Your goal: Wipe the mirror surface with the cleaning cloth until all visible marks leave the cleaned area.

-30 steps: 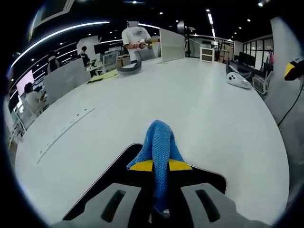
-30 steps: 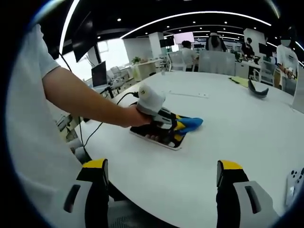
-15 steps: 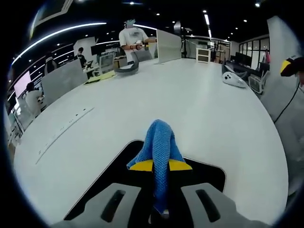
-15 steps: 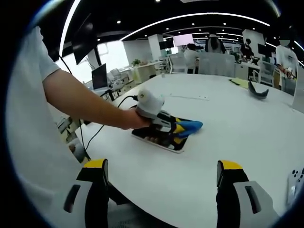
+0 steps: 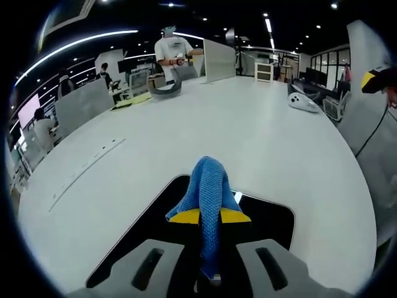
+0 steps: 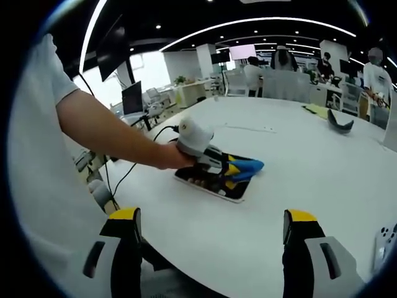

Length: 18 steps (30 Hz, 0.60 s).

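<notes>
L gripper [image 5: 209,217] clamped on blue cloth [image 5: 208,186], yellow tips either side of fabric. Cloth bunched, pressed onto dark mirror [image 5: 267,217] lying flat on white table [image 5: 248,130]. White controller [image 5: 302,101] far R on table. Person standing [image 5: 173,53] at far edge.

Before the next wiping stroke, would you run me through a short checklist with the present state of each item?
1. Blue cloth clamped in left gripper: ok.
2. Cloth over the mirror, not the white table: ok.
3. Whole mirror visible in the right gripper view: ok.
4. Right gripper open, apart from the mirror: ok.
5. Marks gone from the glass: cannot tell.
</notes>
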Tool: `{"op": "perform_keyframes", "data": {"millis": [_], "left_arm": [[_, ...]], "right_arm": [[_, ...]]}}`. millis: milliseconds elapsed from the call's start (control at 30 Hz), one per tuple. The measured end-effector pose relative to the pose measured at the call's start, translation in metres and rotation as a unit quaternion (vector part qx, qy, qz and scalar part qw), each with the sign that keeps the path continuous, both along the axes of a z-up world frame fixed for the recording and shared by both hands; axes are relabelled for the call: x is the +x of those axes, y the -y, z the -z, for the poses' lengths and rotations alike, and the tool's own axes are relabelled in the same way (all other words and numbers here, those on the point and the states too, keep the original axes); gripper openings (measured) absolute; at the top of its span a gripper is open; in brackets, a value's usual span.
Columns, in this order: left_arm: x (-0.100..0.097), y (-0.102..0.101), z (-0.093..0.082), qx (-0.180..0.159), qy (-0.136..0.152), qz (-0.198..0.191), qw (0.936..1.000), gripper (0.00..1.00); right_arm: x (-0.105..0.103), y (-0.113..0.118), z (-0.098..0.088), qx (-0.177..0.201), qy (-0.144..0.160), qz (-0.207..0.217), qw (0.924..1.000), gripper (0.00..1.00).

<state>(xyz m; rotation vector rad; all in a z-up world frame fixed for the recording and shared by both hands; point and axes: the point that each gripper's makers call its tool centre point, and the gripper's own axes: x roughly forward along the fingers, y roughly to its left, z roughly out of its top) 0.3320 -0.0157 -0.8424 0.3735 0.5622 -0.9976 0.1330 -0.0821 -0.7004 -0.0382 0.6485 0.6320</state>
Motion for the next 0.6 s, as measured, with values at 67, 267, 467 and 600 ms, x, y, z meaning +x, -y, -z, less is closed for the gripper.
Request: {"op": "perform_keyframes", "data": {"millis": [67,267,467,600], "left_arm": [[0.000,-0.002,0.000,0.000,0.001,0.000,1.0000,0.06],[0.000,-0.006,0.001,0.000,0.001,0.001,1.0000,0.06],[-0.002,-0.014,0.000,-0.002,0.002,-0.002,1.0000,0.06],[-0.003,-0.020,0.000,0.000,0.001,0.000,1.0000,0.06]], "right_arm": [[0.001,-0.002,-0.001,0.000,0.001,0.000,1.0000,0.95],[0.005,-0.008,-0.007,0.015,0.007,0.010,0.9998,0.95],[0.006,-0.015,-0.010,0.019,0.011,0.010,0.9997,0.95],[0.005,-0.020,-0.010,0.019,0.013,0.008,0.9997,0.95]]}}
